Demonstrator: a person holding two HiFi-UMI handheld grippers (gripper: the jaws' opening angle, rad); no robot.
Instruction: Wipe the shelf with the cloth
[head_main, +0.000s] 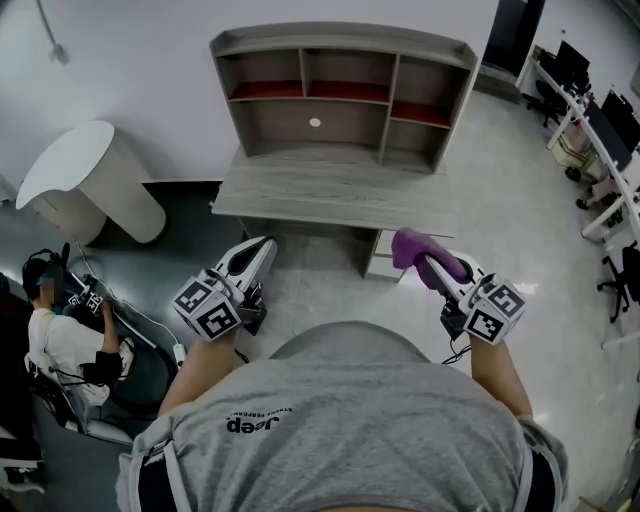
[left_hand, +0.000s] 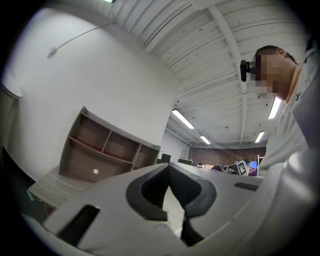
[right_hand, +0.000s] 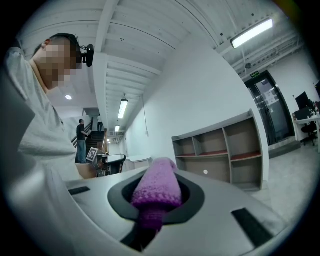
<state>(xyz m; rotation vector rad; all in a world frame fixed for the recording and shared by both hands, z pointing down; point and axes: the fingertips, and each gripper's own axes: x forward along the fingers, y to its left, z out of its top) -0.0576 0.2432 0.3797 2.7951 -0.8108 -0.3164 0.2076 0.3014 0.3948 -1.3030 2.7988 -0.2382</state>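
A grey wooden shelf (head_main: 340, 100) with several open compartments stands on a desk (head_main: 330, 190) against the white wall ahead of me. It also shows in the left gripper view as the shelf (left_hand: 100, 155) and in the right gripper view as the shelf (right_hand: 225, 150). My right gripper (head_main: 428, 264) is shut on a purple knitted cloth (head_main: 415, 248), held in the air short of the desk's front edge. The cloth (right_hand: 157, 187) bulges out between the right gripper (right_hand: 159, 175) jaws. My left gripper (head_main: 260, 245) hangs at the same distance on the left. The left gripper (left_hand: 169, 169) is shut, holding nothing.
A white rounded cabinet (head_main: 85, 180) stands left of the desk. A person (head_main: 60, 340) sits on the floor at the far left. Office desks and chairs (head_main: 600, 130) line the right side. A drawer unit (head_main: 385, 255) sits under the desk.
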